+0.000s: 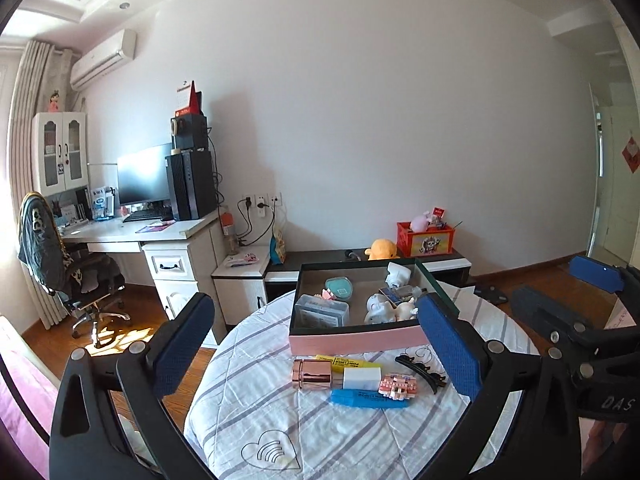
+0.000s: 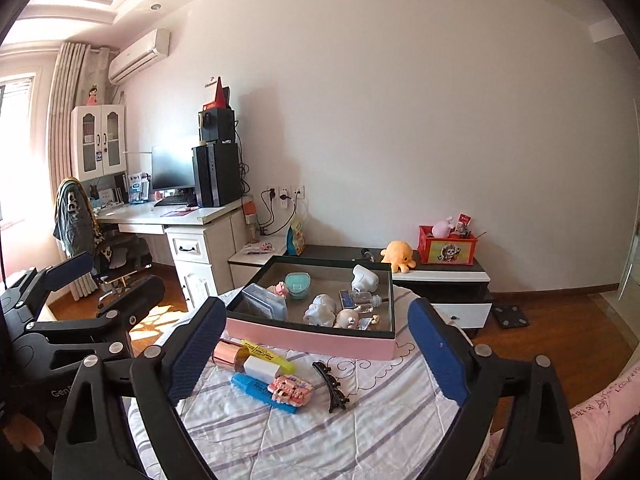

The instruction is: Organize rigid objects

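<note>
A pink box (image 1: 356, 340) (image 2: 312, 342) with a dark inside stands on a round table (image 1: 280, 432) (image 2: 380, 420) with a striped cloth and holds several small items. In front of it lie a rose-gold cylinder (image 1: 312, 374) (image 2: 228, 354), a yellow highlighter (image 1: 348, 362) (image 2: 268, 354), a white block (image 1: 361, 379) (image 2: 262, 368), a blue highlighter (image 1: 368, 398) (image 2: 256, 390), a pink brick figure (image 1: 396, 386) (image 2: 290, 390) and a black hair clip (image 1: 420, 372) (image 2: 330, 386). My left gripper (image 1: 316, 344) (image 2: 100, 284) is open and empty above them. My right gripper (image 2: 316, 352) (image 1: 560, 288) is open and empty too.
A white desk (image 1: 160, 236) with monitor and computer tower stands at the left, with an office chair (image 1: 80, 280). A low dark cabinet (image 1: 360, 264) behind the table carries an orange plush (image 1: 382, 250) and a red crate (image 1: 426, 238). Pink bedding (image 2: 600, 420) lies at the lower right.
</note>
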{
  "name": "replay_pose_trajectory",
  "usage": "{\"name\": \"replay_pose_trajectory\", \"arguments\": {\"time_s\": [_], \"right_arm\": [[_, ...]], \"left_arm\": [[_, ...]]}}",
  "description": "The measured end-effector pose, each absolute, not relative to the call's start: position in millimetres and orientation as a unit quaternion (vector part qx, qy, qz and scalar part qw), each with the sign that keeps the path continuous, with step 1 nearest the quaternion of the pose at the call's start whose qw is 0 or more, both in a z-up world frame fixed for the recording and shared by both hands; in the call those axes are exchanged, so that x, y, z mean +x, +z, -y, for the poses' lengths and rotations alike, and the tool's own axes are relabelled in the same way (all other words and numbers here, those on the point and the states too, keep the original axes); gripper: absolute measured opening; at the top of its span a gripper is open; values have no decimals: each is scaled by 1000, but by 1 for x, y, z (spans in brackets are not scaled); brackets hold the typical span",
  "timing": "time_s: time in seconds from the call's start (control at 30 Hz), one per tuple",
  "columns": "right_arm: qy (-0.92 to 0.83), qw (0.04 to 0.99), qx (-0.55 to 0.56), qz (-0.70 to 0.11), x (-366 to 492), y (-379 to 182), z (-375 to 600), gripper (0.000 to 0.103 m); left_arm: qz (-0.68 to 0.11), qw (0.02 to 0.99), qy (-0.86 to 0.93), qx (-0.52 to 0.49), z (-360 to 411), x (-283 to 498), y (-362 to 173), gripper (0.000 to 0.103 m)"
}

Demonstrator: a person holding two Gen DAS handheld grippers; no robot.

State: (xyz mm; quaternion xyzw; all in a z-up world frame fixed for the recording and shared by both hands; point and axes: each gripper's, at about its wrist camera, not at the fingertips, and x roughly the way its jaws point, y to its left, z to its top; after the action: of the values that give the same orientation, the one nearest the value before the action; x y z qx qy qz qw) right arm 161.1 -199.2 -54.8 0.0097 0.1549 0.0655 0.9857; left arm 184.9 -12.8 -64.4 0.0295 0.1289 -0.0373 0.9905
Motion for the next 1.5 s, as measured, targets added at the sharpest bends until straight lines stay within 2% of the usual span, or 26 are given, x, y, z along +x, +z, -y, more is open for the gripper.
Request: {"name": "replay_pose_trajectory", "arguments": {"time_s": [0.33, 0.6, 1.3, 1.5], "right_arm": [[51, 992, 3, -115, 94, -33, 197, 103], [47, 994, 0, -97, 69, -22, 196, 103], [45, 991, -2, -123, 86, -35, 197, 103], [45, 988, -1, -151, 104, -51, 199, 103]], "left_arm": [[-92, 995, -17, 27, 8, 115, -46, 103], [-74, 997, -9, 26, 8, 91, -39, 103], [-96, 995, -13, 31, 11, 104, -51, 103], [-129, 991, -26, 31, 10, 128, -68, 103]]}}
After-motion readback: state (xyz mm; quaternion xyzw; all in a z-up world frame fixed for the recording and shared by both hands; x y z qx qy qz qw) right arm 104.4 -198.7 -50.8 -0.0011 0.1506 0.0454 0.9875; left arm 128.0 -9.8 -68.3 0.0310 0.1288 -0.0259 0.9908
